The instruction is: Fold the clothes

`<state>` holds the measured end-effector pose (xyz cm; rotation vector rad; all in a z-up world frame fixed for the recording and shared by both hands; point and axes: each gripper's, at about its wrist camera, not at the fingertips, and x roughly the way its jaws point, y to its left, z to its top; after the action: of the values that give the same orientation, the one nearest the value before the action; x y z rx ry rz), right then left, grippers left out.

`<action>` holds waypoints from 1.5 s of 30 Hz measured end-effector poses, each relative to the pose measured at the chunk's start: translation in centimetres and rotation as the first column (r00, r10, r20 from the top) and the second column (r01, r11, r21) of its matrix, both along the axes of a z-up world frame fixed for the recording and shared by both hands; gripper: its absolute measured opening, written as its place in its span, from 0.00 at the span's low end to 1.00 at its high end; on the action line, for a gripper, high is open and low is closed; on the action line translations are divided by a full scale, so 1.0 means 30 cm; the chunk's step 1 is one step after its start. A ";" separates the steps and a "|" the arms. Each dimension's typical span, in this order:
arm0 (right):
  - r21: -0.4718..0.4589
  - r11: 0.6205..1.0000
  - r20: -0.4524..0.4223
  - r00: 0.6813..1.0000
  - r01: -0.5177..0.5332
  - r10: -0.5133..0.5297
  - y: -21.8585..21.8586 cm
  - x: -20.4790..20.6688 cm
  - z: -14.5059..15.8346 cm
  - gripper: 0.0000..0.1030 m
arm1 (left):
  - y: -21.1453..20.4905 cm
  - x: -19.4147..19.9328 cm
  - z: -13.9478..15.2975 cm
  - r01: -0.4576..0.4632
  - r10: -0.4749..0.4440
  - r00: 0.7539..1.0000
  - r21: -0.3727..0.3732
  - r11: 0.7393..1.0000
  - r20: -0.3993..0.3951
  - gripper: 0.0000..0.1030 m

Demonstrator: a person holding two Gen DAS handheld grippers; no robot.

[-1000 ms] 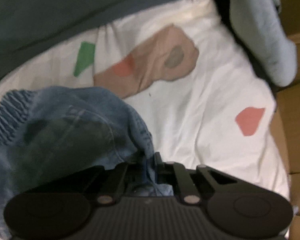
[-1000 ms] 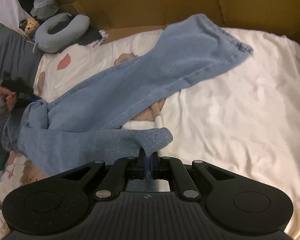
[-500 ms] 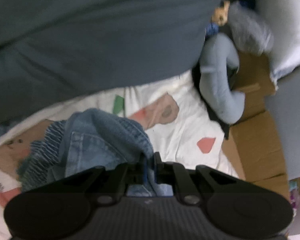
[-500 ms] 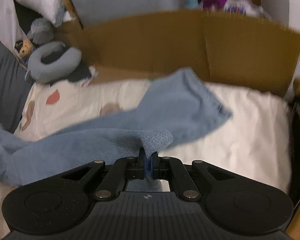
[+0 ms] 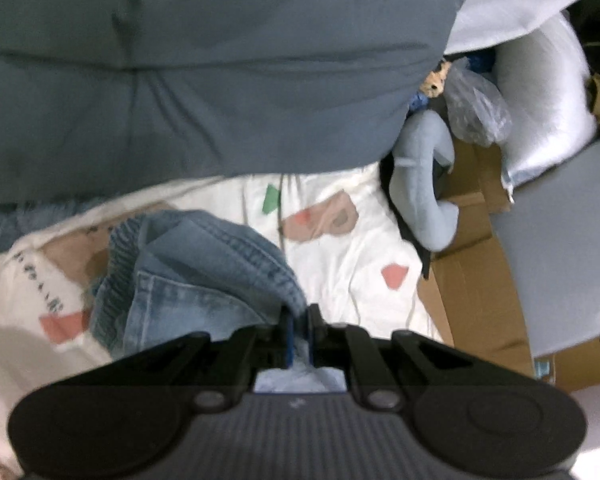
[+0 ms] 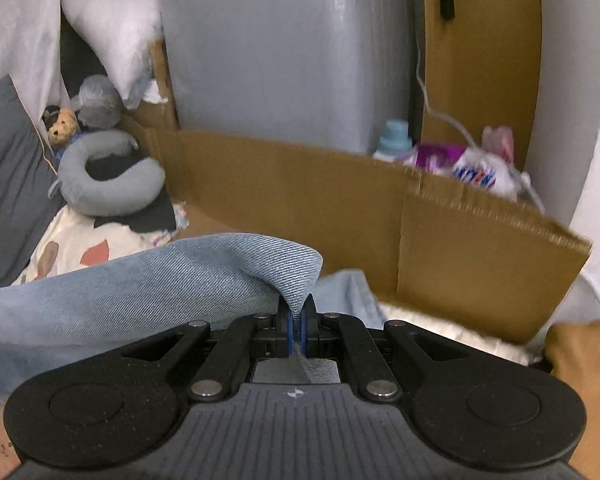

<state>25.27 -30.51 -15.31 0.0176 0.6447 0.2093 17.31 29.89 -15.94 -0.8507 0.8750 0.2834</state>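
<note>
A pair of light blue jeans (image 5: 196,272) hangs bunched over the white patterned bed sheet (image 5: 340,256); its elastic waistband and a back pocket show at the left. My left gripper (image 5: 298,320) is shut on the denim near the waist. In the right wrist view the jeans (image 6: 140,284) stretch away to the left, lifted off the bed, and my right gripper (image 6: 298,312) is shut on a fold of the leg fabric. The rest of the legs is hidden under the gripper bodies.
A dark grey duvet (image 5: 204,72) fills the far side. A grey neck pillow (image 6: 104,184), a small teddy bear (image 6: 62,124) and white pillows (image 6: 116,36) sit at the bed's corner. Cardboard walls (image 6: 340,196) edge the bed. A tan garment (image 6: 580,364) lies at the right.
Both grippers have risen and tilted up, lifting the jeans off the sheet. The right view now looks over the cardboard wall; the spread leg has dropped out of sight.
</note>
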 end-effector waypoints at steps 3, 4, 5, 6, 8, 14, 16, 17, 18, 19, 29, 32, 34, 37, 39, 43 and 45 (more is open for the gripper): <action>-0.022 1.000 -0.018 1.000 -0.004 0.004 -0.017 -0.034 -0.019 0.01 | -0.017 -0.094 -0.030 -0.003 0.003 1.000 -0.028 1.000 -0.013 0.06; -0.032 0.999 -0.027 1.000 -0.006 0.005 -0.024 -0.052 -0.035 0.01 | -0.023 -0.126 -0.042 -0.004 0.004 1.000 -0.038 0.999 -0.018 0.06; -0.036 0.999 -0.041 0.999 -0.003 0.002 -0.033 -0.072 -0.054 0.01 | -0.029 -0.155 -0.055 -0.006 0.005 1.000 -0.049 0.999 -0.026 0.06; -0.039 0.999 -0.055 0.998 0.001 -0.003 -0.041 -0.093 -0.074 0.01 | -0.033 -0.183 -0.068 -0.009 0.006 0.999 -0.062 0.998 -0.036 0.06; -0.040 0.999 -0.082 0.996 0.021 -0.024 -0.060 -0.146 -0.109 0.01 | -0.045 -0.242 -0.095 -0.019 0.015 0.998 -0.079 0.997 -0.055 0.06; -0.033 0.998 -0.139 0.988 0.058 -0.062 -0.100 -0.306 -0.175 0.02 | -0.084 -0.420 -0.168 -0.024 0.014 0.994 -0.089 0.996 -0.111 0.06; -0.036 0.997 -0.164 0.984 0.069 -0.074 -0.119 -0.350 -0.190 0.02 | -0.097 -0.482 -0.196 -0.030 0.018 0.992 -0.096 0.995 -0.128 0.06; -0.042 0.997 -0.174 0.982 0.072 -0.078 -0.128 -0.372 -0.198 0.02 | -0.103 -0.514 -0.211 -0.034 0.020 0.990 -0.100 0.994 -0.138 0.06; -0.049 0.996 -0.184 0.980 0.073 -0.081 -0.137 -0.393 -0.207 0.02 | -0.109 -0.545 -0.227 -0.039 0.023 0.989 -0.104 0.994 -0.148 0.06; -0.052 0.996 -0.195 0.977 0.077 -0.085 -0.146 -0.413 -0.214 0.02 | -0.113 -0.574 -0.242 -0.042 0.024 0.987 -0.107 0.993 -0.158 0.06; -0.087 0.982 -0.369 0.910 0.168 -0.188 -0.257 -0.636 -0.306 0.05 | -0.139 -0.790 -0.362 -0.033 -0.011 0.946 -0.128 0.991 -0.325 0.07; -0.089 0.967 -0.380 0.889 0.240 -0.255 -0.323 -0.697 -0.279 0.05 | -0.123 -0.839 -0.324 -0.036 -0.004 0.944 -0.114 0.993 -0.331 0.13; -0.070 0.957 -0.384 0.877 0.283 -0.287 -0.367 -0.728 -0.251 0.05 | -0.108 -0.859 -0.284 -0.039 0.006 0.946 -0.095 0.995 -0.325 0.15; -0.039 0.950 -0.359 0.883 0.309 -0.302 -0.412 -0.772 -0.187 0.06 | -0.101 -0.869 -0.211 -0.033 0.014 0.955 -0.061 0.998 -0.298 0.16; 0.006 0.946 -0.340 0.891 0.323 -0.302 -0.442 -0.787 -0.137 0.07 | -0.095 -0.873 -0.165 -0.028 0.017 0.959 -0.035 0.999 -0.283 0.23; 0.073 0.940 -0.311 0.903 0.333 -0.295 -0.472 -0.784 -0.051 0.10 | -0.078 -0.884 -0.081 -0.034 0.034 0.963 0.006 0.999 -0.268 0.33; 0.104 0.945 -0.297 0.917 0.310 -0.268 -0.457 -0.763 -0.021 0.22 | -0.072 -0.885 -0.058 -0.038 0.043 0.963 0.027 0.999 -0.265 0.35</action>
<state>2.37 -44.23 -15.95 0.2906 0.8983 -0.0351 -9.25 27.73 -17.66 -0.8226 1.1030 0.4495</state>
